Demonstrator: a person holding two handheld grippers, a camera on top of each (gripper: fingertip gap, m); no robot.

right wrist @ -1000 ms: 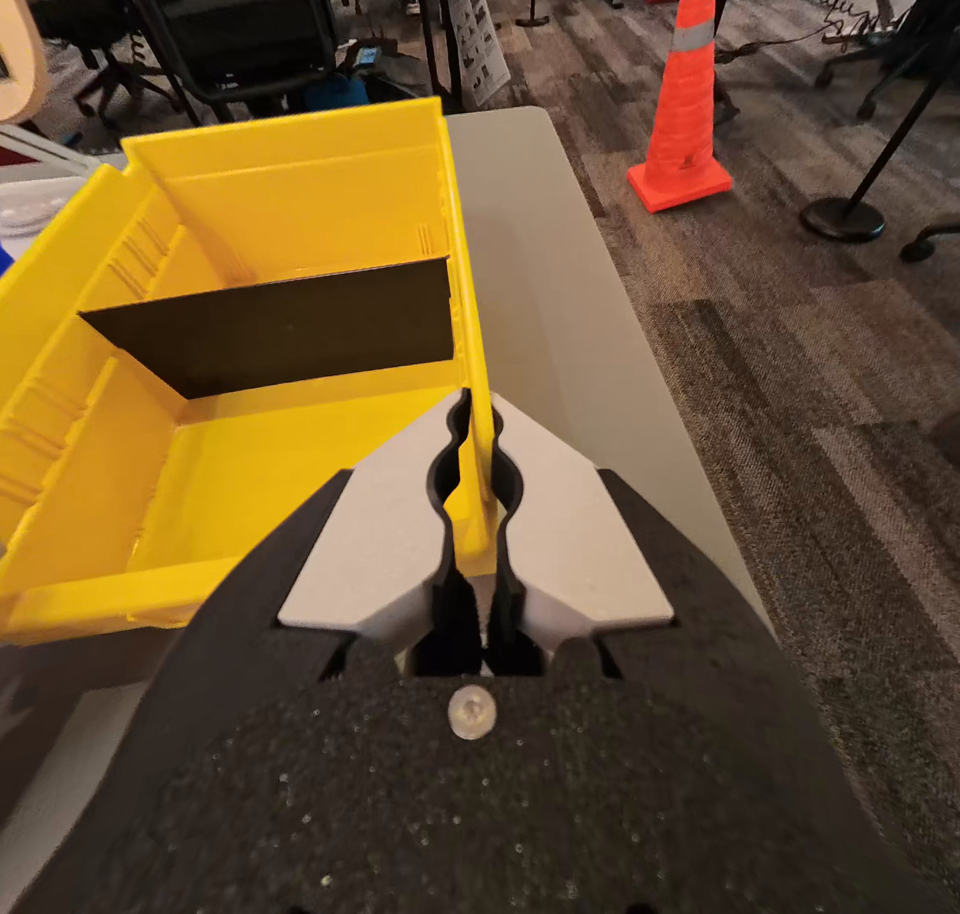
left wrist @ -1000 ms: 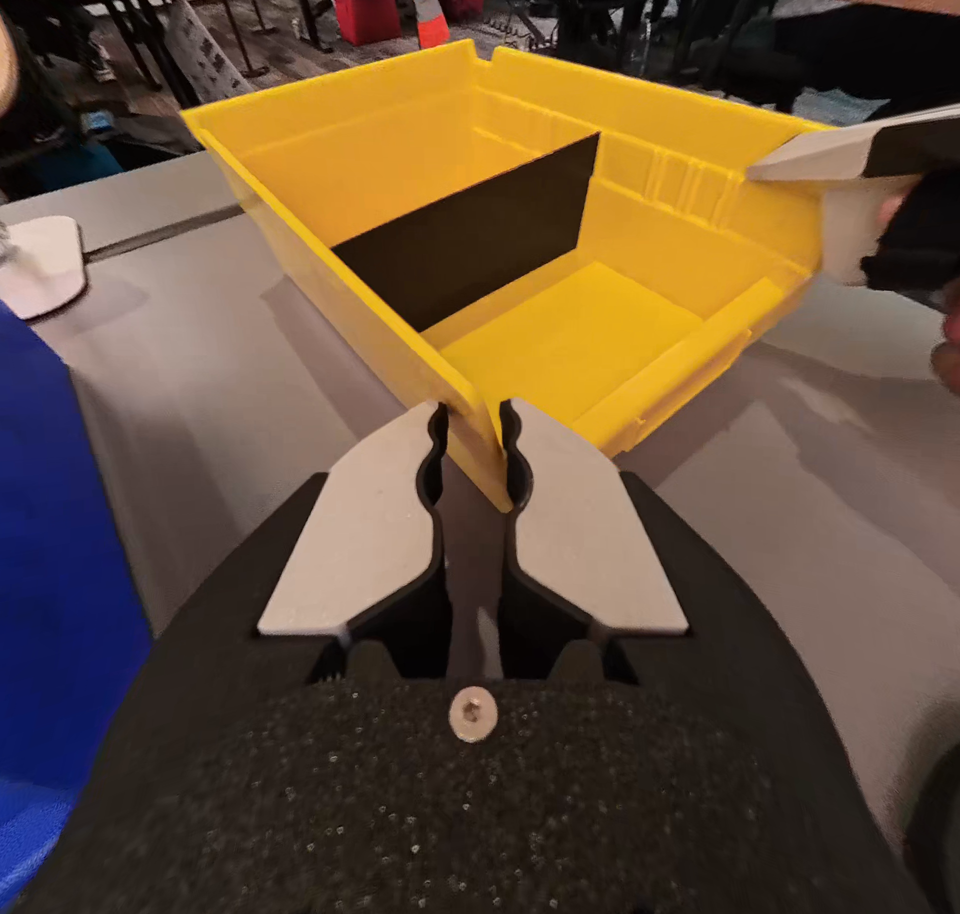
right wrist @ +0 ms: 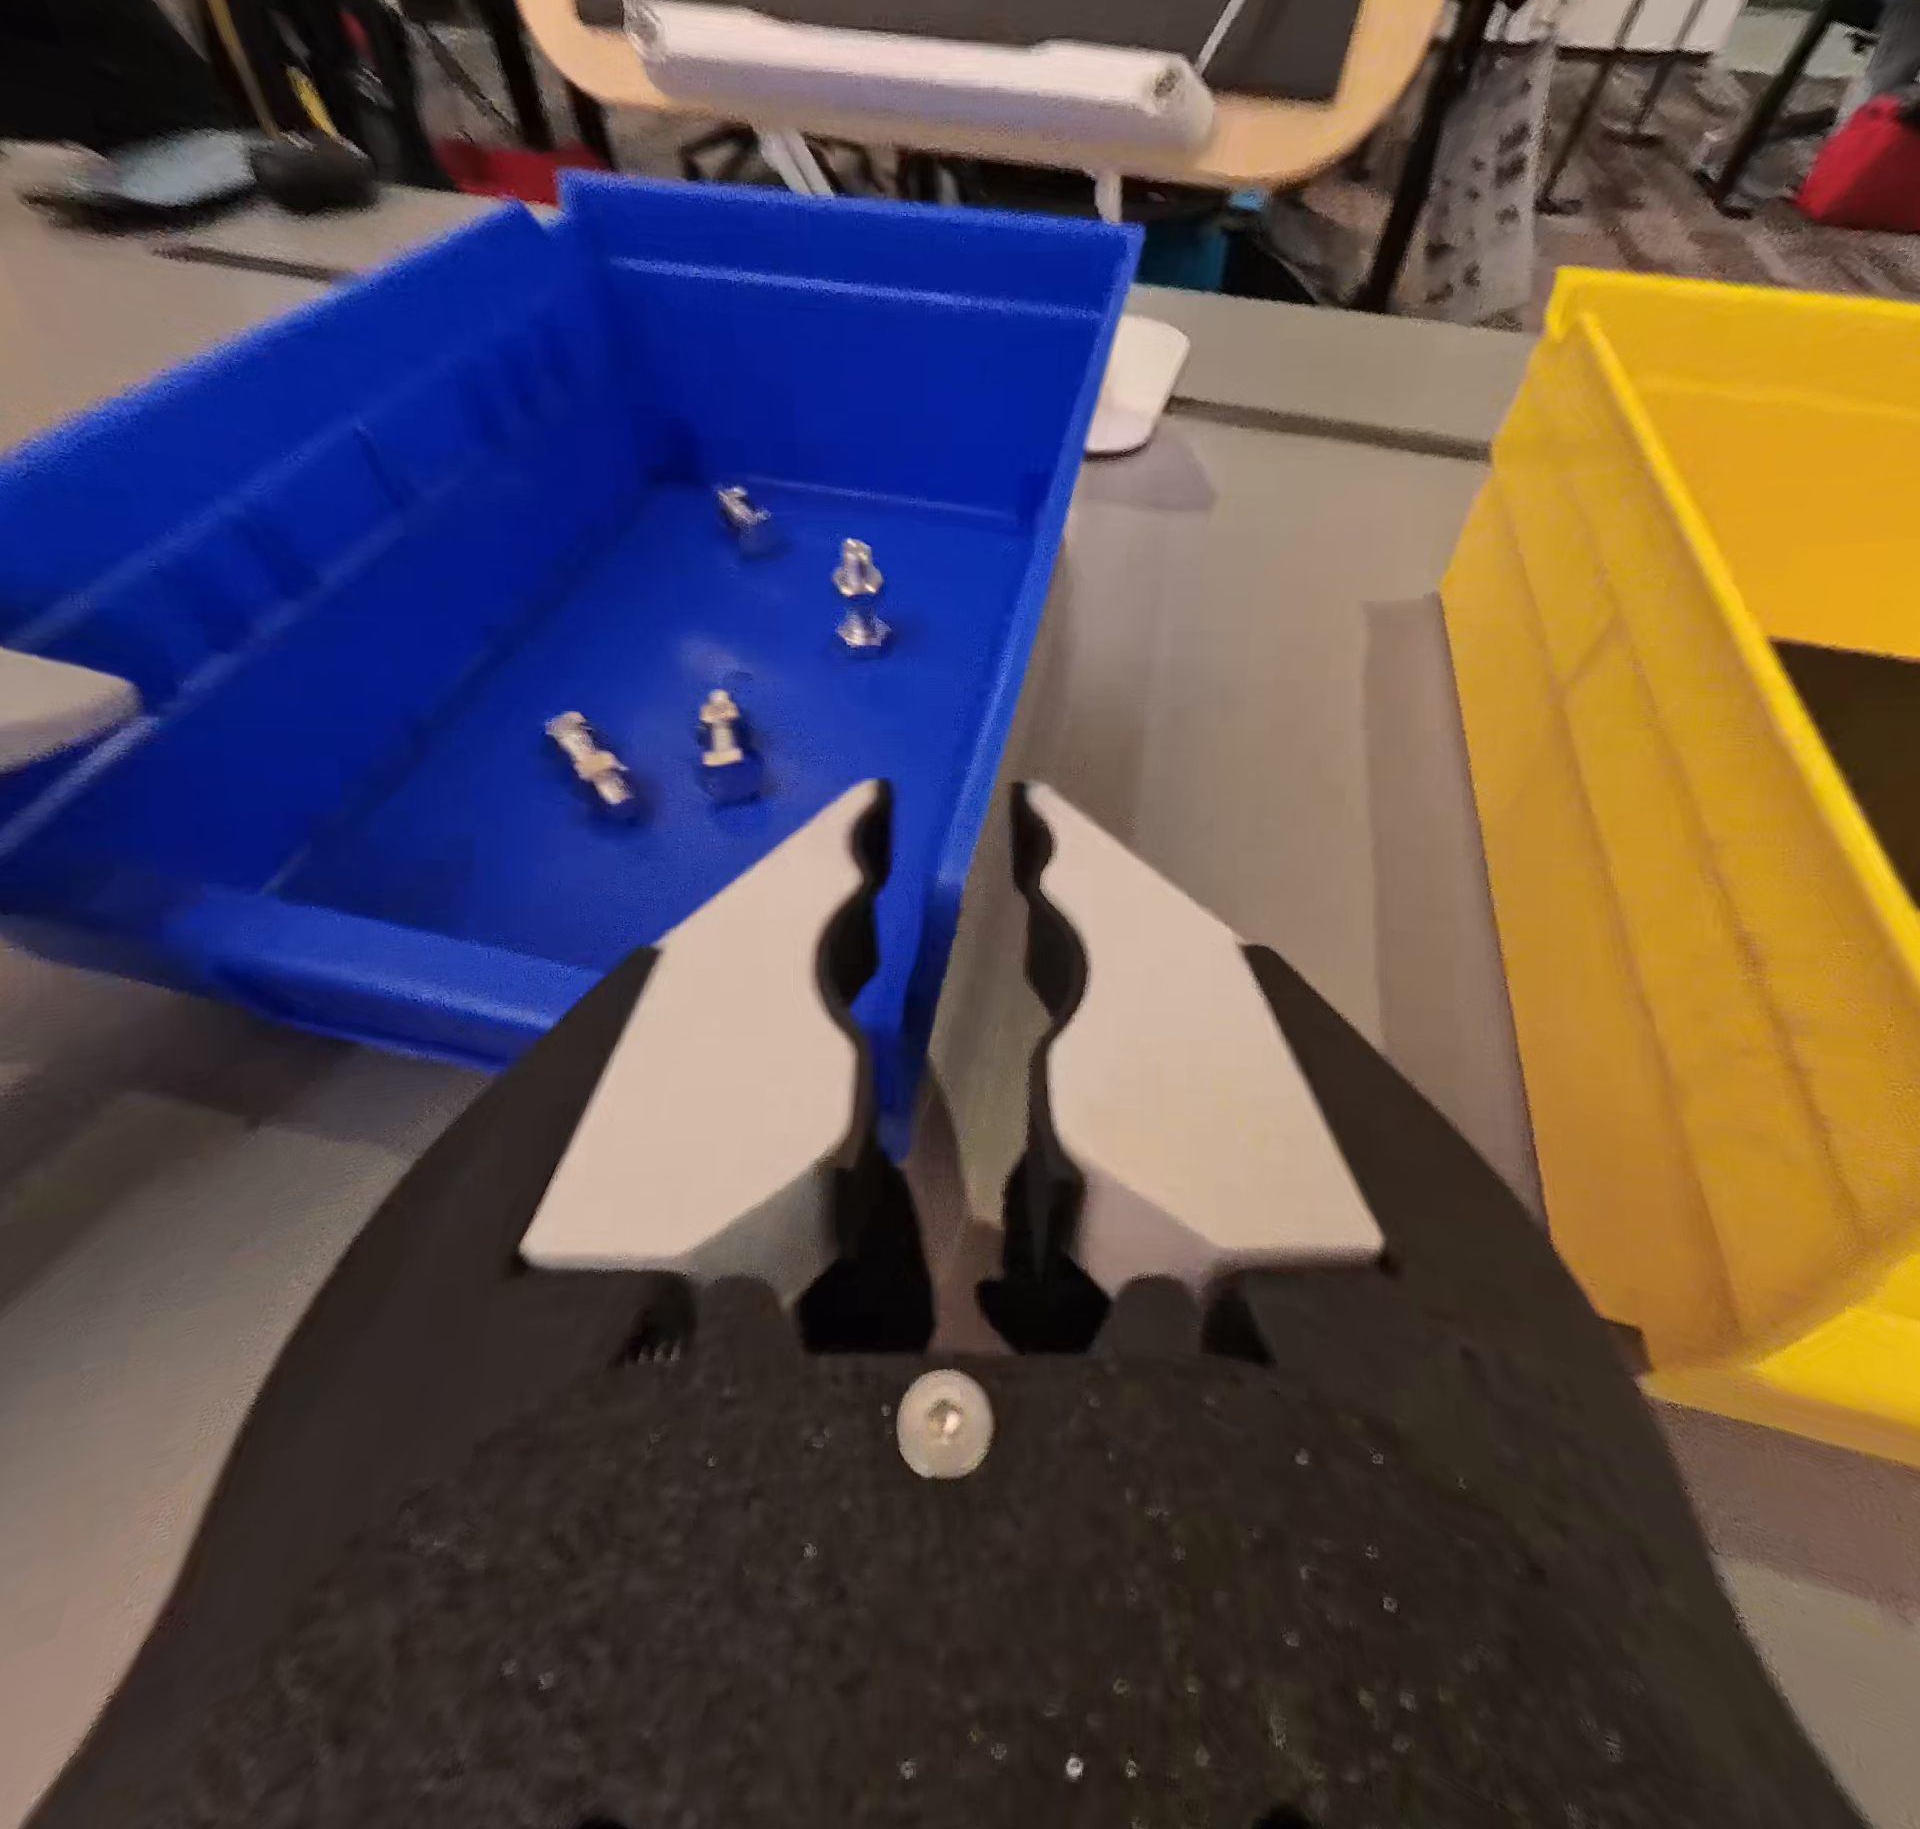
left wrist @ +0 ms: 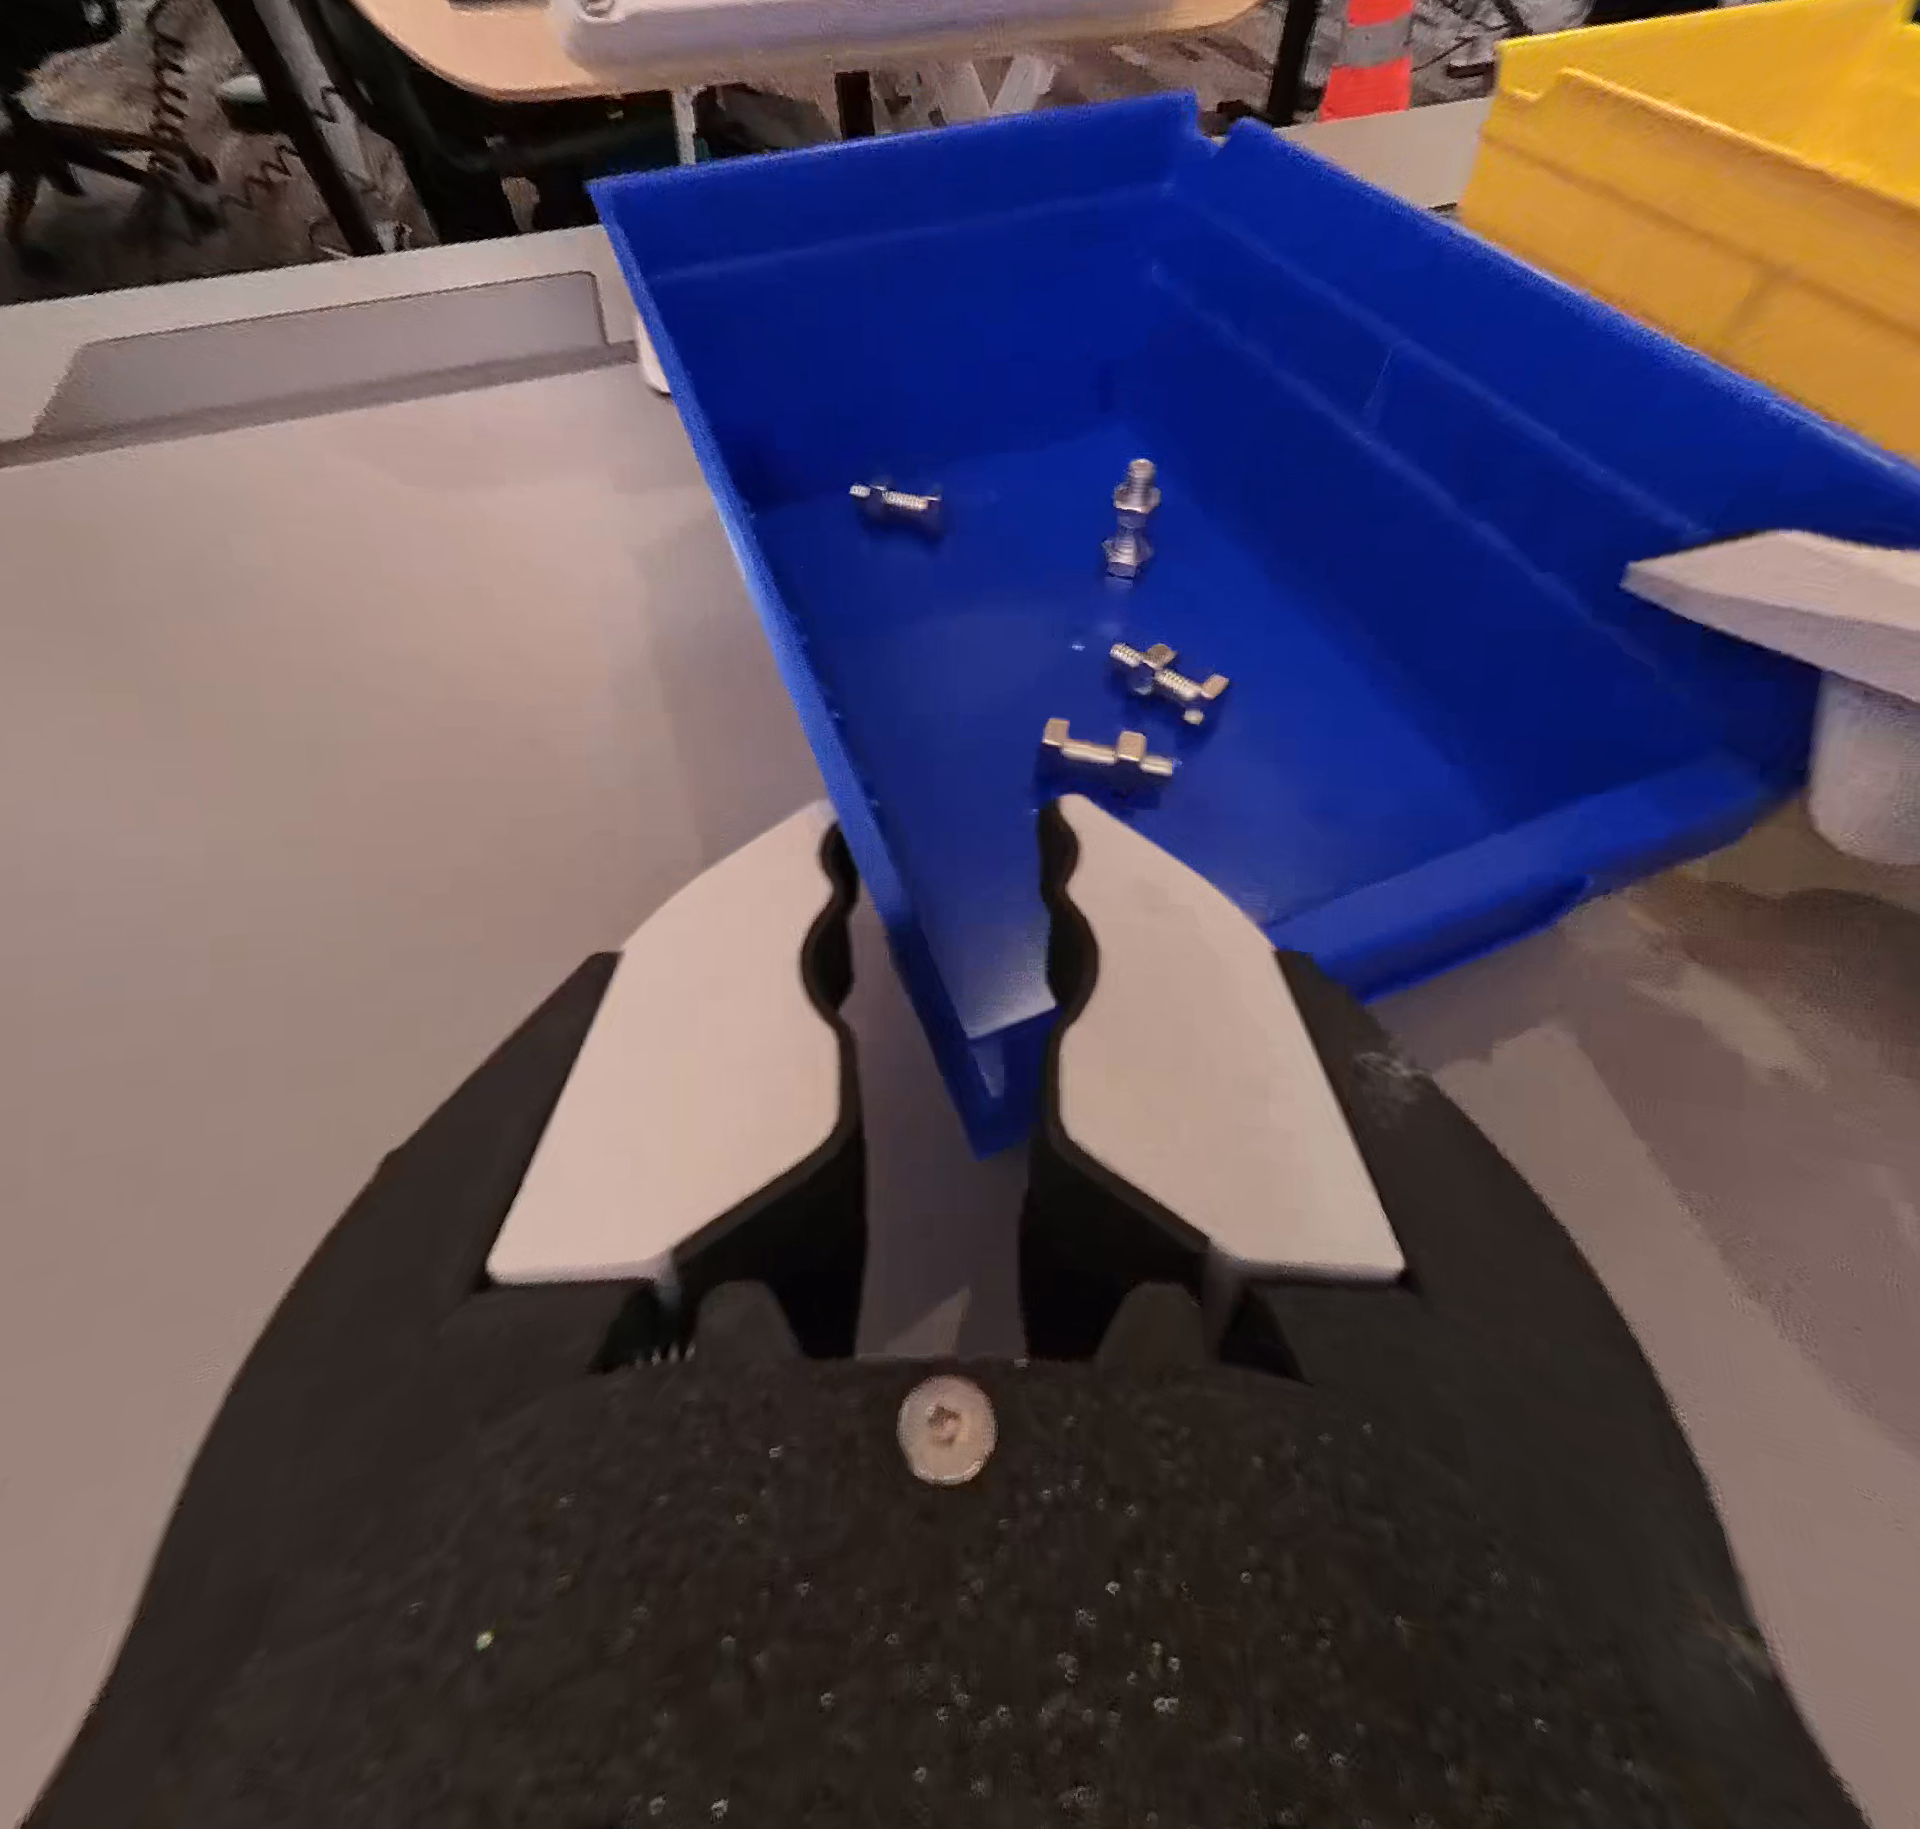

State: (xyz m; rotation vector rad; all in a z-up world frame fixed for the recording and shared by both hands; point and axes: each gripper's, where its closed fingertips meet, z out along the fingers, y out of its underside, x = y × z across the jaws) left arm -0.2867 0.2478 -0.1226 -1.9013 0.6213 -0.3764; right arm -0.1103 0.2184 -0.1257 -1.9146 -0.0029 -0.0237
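Left wrist view: the left gripper (left wrist: 940, 823) is standing open astride the blue bin's (left wrist: 1403, 491) near-left wall, pads clear of it; bolts (left wrist: 1107, 756) are lying just beyond.

Right wrist view: the right gripper (right wrist: 951, 803) is straddling the bin's (right wrist: 312, 553) near-right wall, likewise open, the yellow bin (right wrist: 1662, 740) sitting right.

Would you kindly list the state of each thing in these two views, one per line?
Left tongs: open, straddling the blue bin's left wall, gap visible.
Right tongs: open, straddling the bin's right wall, gap visible.
Blue plastic bin: upright on the grey table, uncovered.
Four small silver metal fasteners: loose on the bin's floor.
Yellow plastic bin: upright beside the blue one.
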